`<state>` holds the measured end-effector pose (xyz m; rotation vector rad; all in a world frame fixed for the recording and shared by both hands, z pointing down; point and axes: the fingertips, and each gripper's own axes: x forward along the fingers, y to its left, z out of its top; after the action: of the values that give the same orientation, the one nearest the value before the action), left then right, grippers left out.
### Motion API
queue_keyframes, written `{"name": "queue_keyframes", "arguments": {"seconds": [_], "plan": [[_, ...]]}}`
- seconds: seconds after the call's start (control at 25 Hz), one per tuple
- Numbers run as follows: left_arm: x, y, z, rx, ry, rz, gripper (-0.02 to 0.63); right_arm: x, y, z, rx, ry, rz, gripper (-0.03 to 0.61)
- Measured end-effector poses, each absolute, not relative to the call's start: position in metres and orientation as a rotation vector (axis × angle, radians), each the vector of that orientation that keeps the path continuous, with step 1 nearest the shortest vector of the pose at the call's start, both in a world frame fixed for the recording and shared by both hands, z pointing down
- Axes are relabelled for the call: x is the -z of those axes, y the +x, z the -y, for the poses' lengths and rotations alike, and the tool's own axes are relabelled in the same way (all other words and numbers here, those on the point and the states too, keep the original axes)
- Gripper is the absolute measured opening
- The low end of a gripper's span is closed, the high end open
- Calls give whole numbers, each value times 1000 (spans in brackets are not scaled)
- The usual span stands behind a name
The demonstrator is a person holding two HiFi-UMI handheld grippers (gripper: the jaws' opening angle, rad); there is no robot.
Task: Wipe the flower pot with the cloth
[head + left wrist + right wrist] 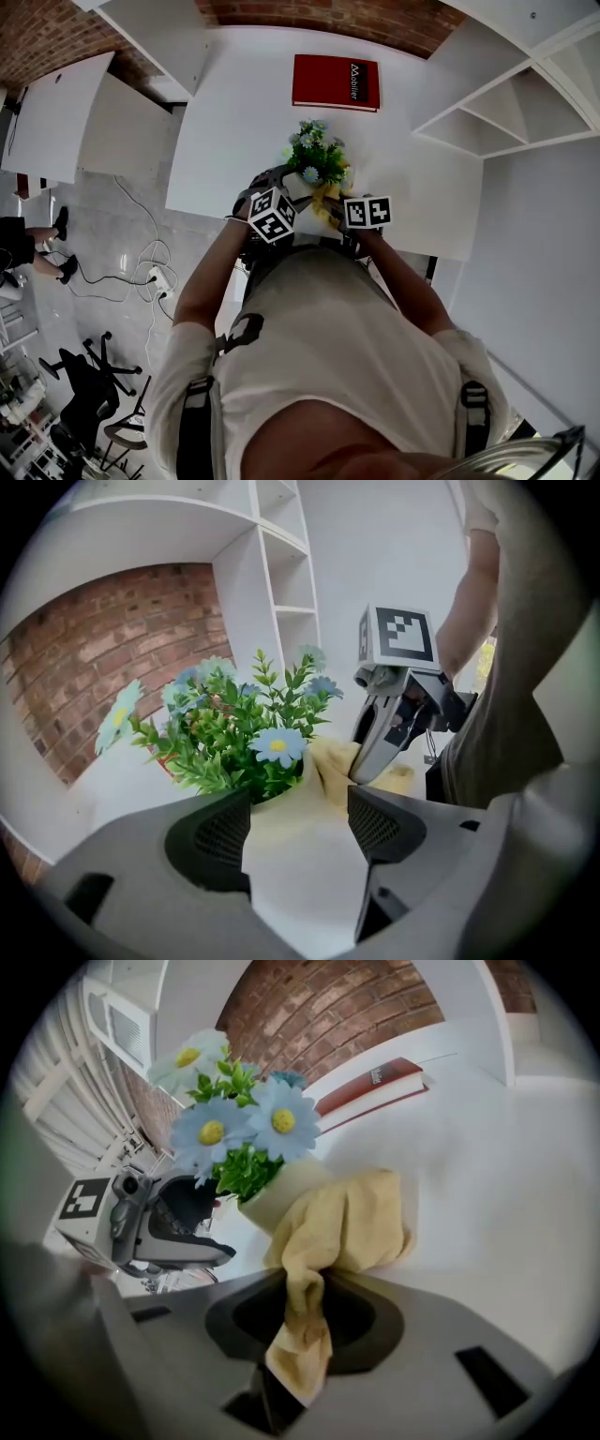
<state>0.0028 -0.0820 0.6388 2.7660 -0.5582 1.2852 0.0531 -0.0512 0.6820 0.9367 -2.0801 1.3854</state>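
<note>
So, the flower pot (292, 883) is parked on the person's side of the white table (497, 1166), right in front of them, and it's clamped by the left gripper (298, 825). In the left gripper view the cream wall of the pot is seen filling the whole gap between the two dark pads. Both pads are pressed against it, so the jaws are held fairly wide on the pot itself. The pot is stood upright, and a bunch of green leaves with pale blue daisy-type flowers (277, 745) is stuck up out of the top.

The yellow cloth (361, 1222) is pinched by the right gripper (305, 1307). A twisted strand of it is caught between narrowly set jaws, and a loose tail is left hanging back toward the camera. The rest is bunched up and laid against the side of the pot, just below the rim. Whether the lower fold is also rested on the table can't really be told.

In the head view the two grippers are seen close together, one on either side of the pot, with their marker cubes turned up. Further back on the table a red book (336, 82) is laid flat, well apart from the pot. A brick wall (319, 1007) is seen behind the table, and white shelves (506, 94) are set off to the side.
</note>
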Motion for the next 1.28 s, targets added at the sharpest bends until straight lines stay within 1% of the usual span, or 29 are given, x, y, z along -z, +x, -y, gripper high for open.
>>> {"name": "queue_keyframes", "arguments": {"seconds": [0.28,0.4,0.48,0.72,1.0,1.16,1.28], "plan": [[-638,16,61,-1311,2792,510,330,-633,52,68,-1406,1000,2199,106],[-635,24,48,-1243,2791,494,330,-617,51,71,-1464,1023,2252,106],[-633,28,43,-1184,2779,497,330,-621,49,72,-1451,1025,2247,106],[-629,25,41,-1122,2737,511,330,-682,58,62,-1421,1027,2073,106],[-628,-19,62,-1072,2632,681,329,-685,61,63,-1419,1008,2108,103],[-630,-21,74,-1043,2602,692,330,-680,59,61,-1429,1008,2061,104],[-629,-19,76,-1029,2602,697,330,-662,51,65,-1422,983,2089,106]]}}
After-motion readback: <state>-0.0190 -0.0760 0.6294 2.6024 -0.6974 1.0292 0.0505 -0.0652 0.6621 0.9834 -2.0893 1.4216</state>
